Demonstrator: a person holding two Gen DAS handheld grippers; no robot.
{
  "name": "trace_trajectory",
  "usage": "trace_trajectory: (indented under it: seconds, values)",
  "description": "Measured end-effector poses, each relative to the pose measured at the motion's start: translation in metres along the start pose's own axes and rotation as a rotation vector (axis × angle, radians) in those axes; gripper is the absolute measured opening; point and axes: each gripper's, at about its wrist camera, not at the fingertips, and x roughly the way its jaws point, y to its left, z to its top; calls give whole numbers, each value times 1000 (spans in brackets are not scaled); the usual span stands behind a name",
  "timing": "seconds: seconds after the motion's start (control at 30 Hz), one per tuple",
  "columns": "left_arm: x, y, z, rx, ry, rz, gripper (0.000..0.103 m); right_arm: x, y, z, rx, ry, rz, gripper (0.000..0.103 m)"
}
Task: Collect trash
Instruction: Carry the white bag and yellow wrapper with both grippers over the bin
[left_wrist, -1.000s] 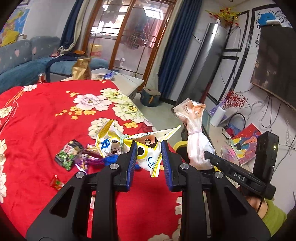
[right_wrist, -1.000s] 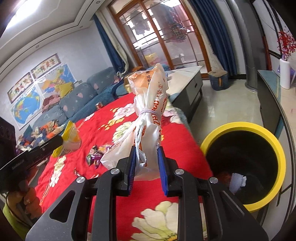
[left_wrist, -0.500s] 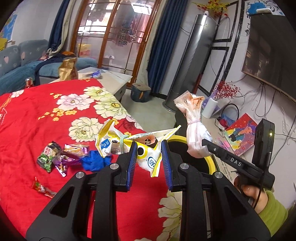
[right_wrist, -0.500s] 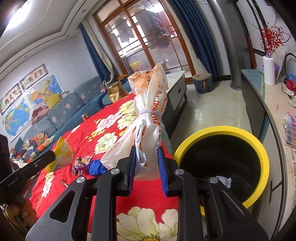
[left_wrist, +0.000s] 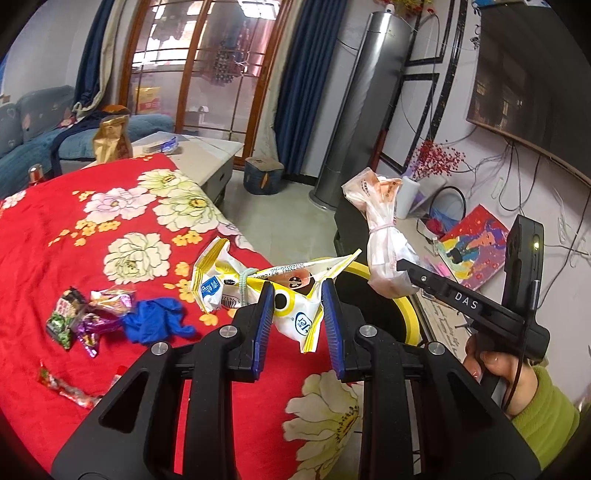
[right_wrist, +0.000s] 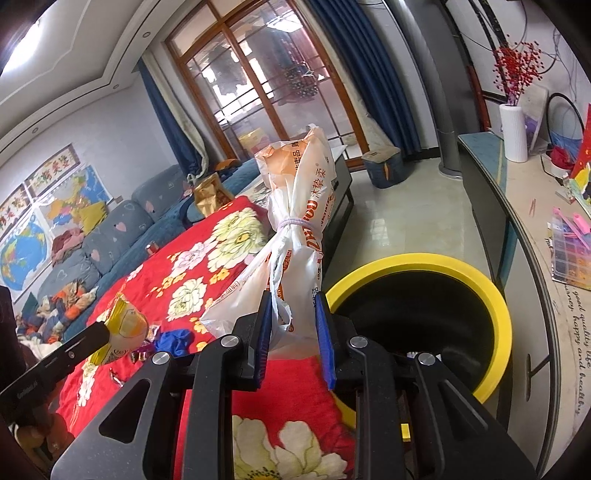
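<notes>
**Two tied bags held beside the yellow bin**

On the left, small candy wrappers (left_wrist: 79, 321) and a blue glove (left_wrist: 155, 325) lie close together on the red flowered cloth (left_wrist: 55, 240). Next to them, the left gripper (left_wrist: 297, 317) pinches a yellow and white snack bag (left_wrist: 295, 291), which is tied with a pale green band, and holds it above the cloth's edge. Behind it, part of the yellow bin rim (left_wrist: 406, 314) is visible. Further to the right, the right gripper (right_wrist: 293, 328) is pressed on a white and orange plastic bag (right_wrist: 299, 229), tied with a light purple band. This bag stands upright, just left of the bin's yellow rim (right_wrist: 495, 306). The bin's inside is black.
</notes>
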Motion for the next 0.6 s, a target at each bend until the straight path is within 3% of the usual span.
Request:
trace_trajectory:
  seconds: [0.6]
  values:
    - [36, -35, -6, 80, 61, -55, 20, -5, -45, 1, 69, -11, -76, 22]
